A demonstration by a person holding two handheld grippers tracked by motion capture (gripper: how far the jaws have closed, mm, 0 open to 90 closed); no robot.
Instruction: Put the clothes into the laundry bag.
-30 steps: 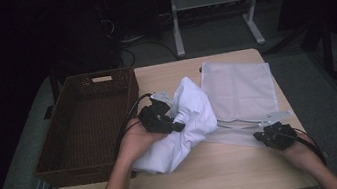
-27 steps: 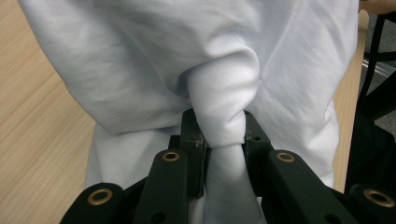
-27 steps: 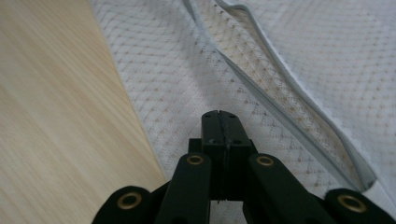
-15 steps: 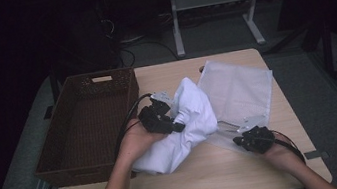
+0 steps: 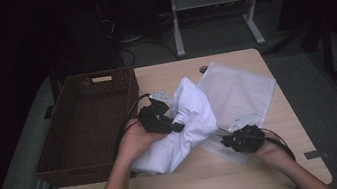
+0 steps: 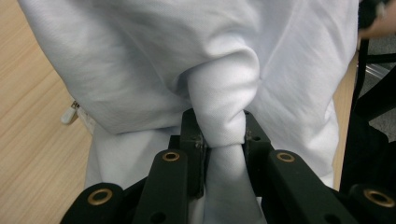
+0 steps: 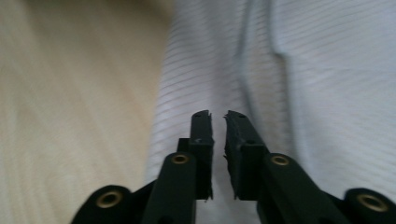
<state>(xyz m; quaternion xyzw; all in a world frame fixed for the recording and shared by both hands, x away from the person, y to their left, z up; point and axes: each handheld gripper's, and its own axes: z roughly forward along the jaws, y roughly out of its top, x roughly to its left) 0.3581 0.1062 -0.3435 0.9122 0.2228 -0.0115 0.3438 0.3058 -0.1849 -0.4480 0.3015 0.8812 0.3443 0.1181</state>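
A bunched white garment (image 5: 193, 121) lies mid-table. My left gripper (image 5: 177, 126) is shut on a twisted fold of it; in the left gripper view the jaws (image 6: 219, 122) pinch that fold of white cloth (image 6: 140, 60). A flat translucent mesh bag (image 5: 239, 89) lies to the right, partly under the garment. My right gripper (image 5: 226, 142) is low at the bag's near corner, pointing left. Its jaws have just been opening: in the right gripper view they (image 7: 217, 116) stand a narrow gap apart, nothing between them, over the bag's ribbed fabric (image 7: 327, 70).
A brown wicker basket (image 5: 103, 75) stands at the table's left side, beside the left hand. Bare wooden tabletop (image 5: 210, 182) runs along the near edge. A small zipper pull (image 6: 70, 113) pokes out from under the cloth. Table legs and cables stand on the dark floor behind.
The right gripper has slid left along the bag's near edge toward the garment, and its jaws have parted slightly. The left gripper and its cloth have stayed put.
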